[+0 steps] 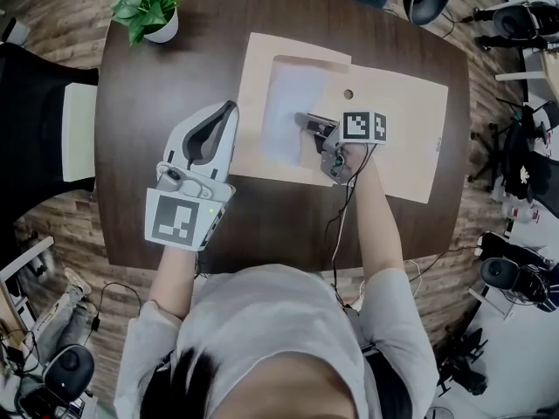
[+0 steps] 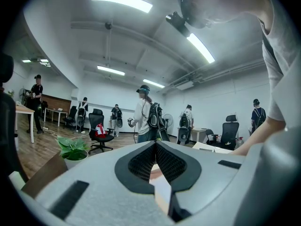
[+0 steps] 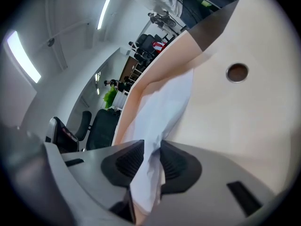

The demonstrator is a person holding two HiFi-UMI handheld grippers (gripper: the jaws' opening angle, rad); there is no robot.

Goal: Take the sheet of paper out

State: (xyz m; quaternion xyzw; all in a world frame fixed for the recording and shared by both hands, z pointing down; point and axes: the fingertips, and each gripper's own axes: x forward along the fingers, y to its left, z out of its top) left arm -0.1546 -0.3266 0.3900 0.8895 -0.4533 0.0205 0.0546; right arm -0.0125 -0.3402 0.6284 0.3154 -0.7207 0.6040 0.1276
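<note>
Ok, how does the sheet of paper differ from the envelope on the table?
The sheet of paper is white; the envelope is tan. The paper is much smaller; the envelope spreads past it on every side. The envelope mostly lies flat on the table, while one edge of the paper rises between the jaws of the right gripper, which are closing, not yet pinching. Both are thin and rectangular.

No words, numbers or brand names can be read anywhere. The only printed signs are black-and-white square patterns on the marker cube of the left tool and the marker cube of the right tool. They carry no letters.
</note>
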